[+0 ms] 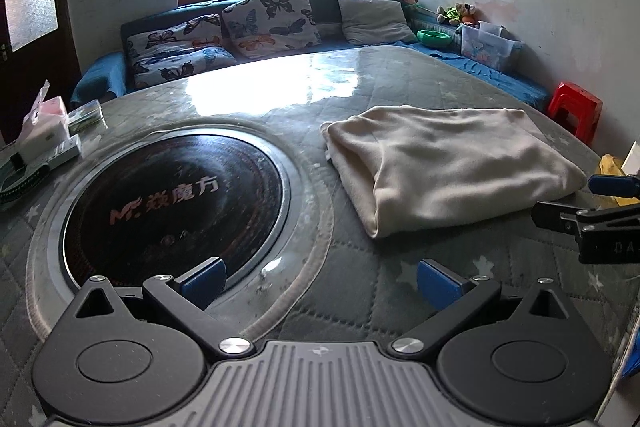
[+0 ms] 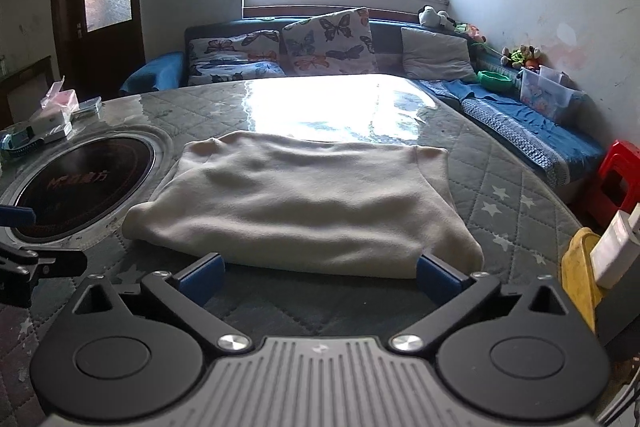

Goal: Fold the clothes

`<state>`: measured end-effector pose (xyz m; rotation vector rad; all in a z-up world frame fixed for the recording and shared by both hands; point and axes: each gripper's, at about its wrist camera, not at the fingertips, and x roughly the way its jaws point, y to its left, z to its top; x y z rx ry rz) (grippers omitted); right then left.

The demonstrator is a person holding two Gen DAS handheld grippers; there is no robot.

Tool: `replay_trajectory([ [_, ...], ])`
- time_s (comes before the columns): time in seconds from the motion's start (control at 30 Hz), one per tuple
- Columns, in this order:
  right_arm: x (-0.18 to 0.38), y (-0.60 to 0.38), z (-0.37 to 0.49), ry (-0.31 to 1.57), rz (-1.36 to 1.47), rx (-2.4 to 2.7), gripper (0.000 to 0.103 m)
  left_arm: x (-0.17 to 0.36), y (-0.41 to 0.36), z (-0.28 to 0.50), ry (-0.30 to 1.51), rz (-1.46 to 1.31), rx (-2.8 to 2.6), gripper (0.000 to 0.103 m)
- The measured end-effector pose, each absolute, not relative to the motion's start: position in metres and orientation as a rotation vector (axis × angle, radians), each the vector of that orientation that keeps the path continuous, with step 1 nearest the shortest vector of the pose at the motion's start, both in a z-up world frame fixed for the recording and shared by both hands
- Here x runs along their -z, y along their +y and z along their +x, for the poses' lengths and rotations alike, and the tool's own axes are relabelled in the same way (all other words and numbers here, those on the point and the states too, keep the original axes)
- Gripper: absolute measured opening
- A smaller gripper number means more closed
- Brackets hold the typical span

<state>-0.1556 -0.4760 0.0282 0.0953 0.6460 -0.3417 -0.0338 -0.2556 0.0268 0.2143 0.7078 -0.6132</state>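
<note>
A cream garment (image 1: 448,163) lies folded into a flat rectangle on the quilted round table (image 1: 380,79). My left gripper (image 1: 320,283) is open over the table's near edge, left of the garment, with nothing between its blue pads. In the right wrist view the same cream garment (image 2: 304,203) fills the middle, and my right gripper (image 2: 320,275) stands open just short of its near edge, touching nothing. The right gripper's blue-tipped fingers (image 1: 612,185) show at the far right of the left wrist view.
A black induction hob (image 1: 172,203) is set into the table's centre. Boxes and tissue packs (image 1: 44,135) sit at the left rim. A sofa with butterfly cushions (image 1: 272,15) runs behind. A red stool (image 1: 576,107) and a yellow object (image 2: 580,275) stand at the right.
</note>
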Motion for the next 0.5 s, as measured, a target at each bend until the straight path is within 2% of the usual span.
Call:
replay_trajectory([
  [0.5, -0.021, -0.462, -0.163, 0.665, 0.127, 0.348, 0.103, -0.026, -0.245, -0.048, 0.709, 0.170, 0.622, 0.103],
])
